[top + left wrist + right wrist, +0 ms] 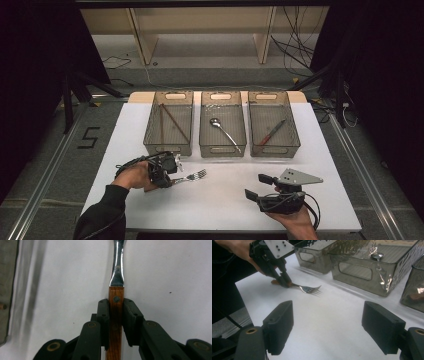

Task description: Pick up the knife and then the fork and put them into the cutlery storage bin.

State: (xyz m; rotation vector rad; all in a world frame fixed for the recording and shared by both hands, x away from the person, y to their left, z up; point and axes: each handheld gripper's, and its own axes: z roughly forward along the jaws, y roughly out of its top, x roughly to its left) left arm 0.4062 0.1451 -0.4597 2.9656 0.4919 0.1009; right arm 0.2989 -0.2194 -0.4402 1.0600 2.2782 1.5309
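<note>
A fork (194,176) with a wooden handle (116,315) and steel neck (117,270) lies low over the white table (220,205), tines pointing right. My left gripper (171,178) is shut on the handle, its pads (103,312) pressing both sides. The right gripper view shows the fork (309,288) in the left gripper (284,281); whether the tines touch the table I cannot tell. My right gripper (258,186) hovers at the front right, open (329,327), with nothing between its pads (279,325).
Three clear grey bins stand in a row at the back. The left bin (169,145) holds brown chopsticks (174,121), the middle bin (222,147) a spoon (224,132), the right bin (275,147) a red-handled knife (272,132). Table edges drop to a dark floor.
</note>
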